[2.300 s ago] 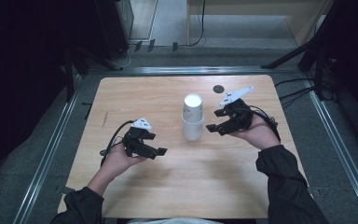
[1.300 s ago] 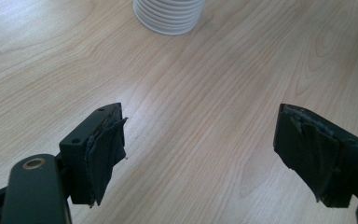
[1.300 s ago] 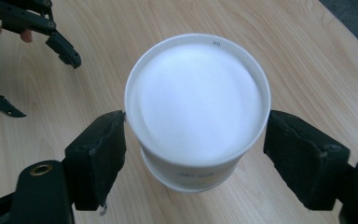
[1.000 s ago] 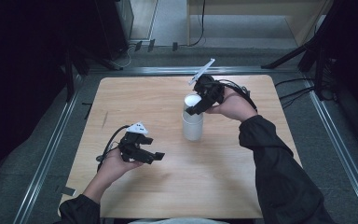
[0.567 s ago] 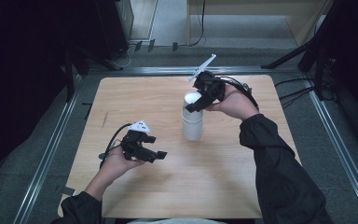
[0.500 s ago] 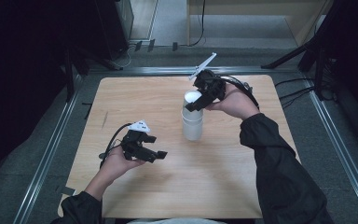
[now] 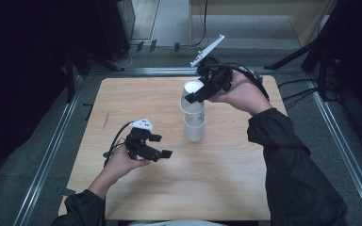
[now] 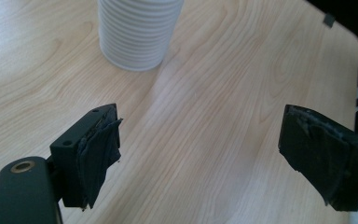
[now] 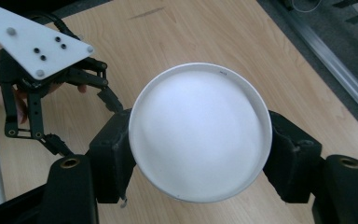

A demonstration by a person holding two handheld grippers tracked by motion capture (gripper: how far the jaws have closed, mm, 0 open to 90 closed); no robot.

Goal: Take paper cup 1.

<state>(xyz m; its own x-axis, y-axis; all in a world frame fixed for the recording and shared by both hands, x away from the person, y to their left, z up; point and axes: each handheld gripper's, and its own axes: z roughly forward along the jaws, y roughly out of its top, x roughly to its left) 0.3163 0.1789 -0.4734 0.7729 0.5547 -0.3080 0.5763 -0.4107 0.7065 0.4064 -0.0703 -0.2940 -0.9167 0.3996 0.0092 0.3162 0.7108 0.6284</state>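
We see the right gripper (image 7: 194, 97) clamping the top cup (image 7: 191, 96), now lifted off the stack (image 7: 194, 126) mid-table (previously seated). Left gripper (image 7: 162, 146) stays wide open, near the table's (image 7: 122, 94) front-left.

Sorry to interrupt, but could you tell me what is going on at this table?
A person holds a hand-held gripper in each hand. The right hand-held gripper is clamped on the top white cup, raised partly out of the cup stack on the wooden table. The left hand-held gripper is open, holding nothing, beside the stack.
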